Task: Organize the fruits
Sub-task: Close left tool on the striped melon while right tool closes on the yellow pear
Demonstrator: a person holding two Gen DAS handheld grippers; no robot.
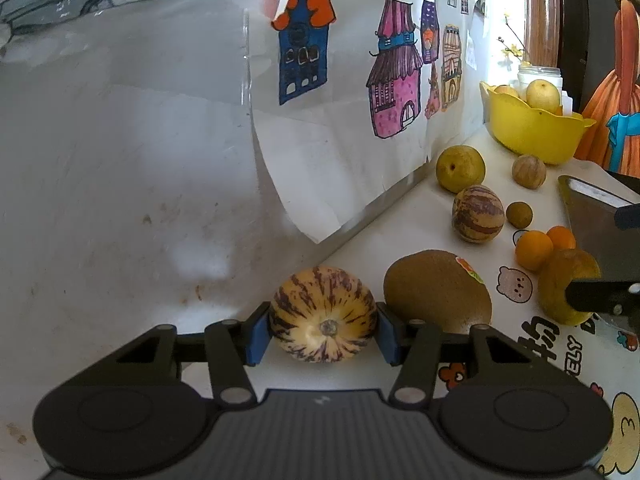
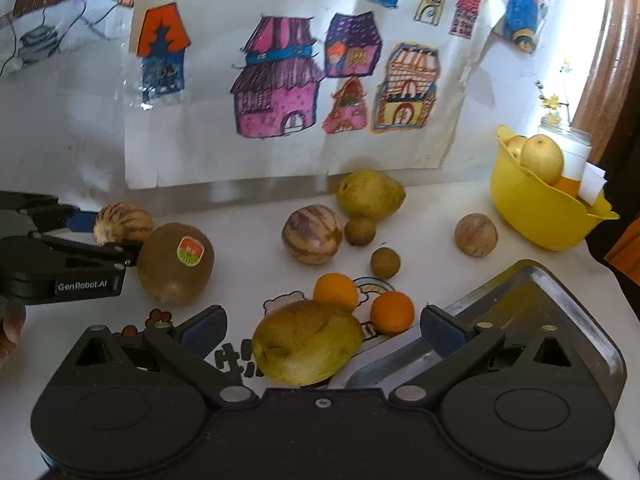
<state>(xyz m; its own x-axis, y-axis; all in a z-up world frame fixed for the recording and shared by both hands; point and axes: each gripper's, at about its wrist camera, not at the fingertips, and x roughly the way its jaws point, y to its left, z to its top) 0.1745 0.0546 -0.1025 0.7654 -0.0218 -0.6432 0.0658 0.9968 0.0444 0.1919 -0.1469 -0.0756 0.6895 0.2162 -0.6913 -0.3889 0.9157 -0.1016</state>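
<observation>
On desk by wall | left claw (image 1: 323, 332) clamped across striped melon (image 1: 322, 314), ready for lifting | right claw (image 2: 320, 330) spread wide around mango (image 2: 306, 342), not gripping

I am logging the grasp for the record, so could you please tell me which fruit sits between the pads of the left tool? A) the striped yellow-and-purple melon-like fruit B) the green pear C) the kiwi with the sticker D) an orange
A: in the left wrist view, the left tool has its blue pads against both sides of the striped fruit, with the kiwi beside it.
</observation>
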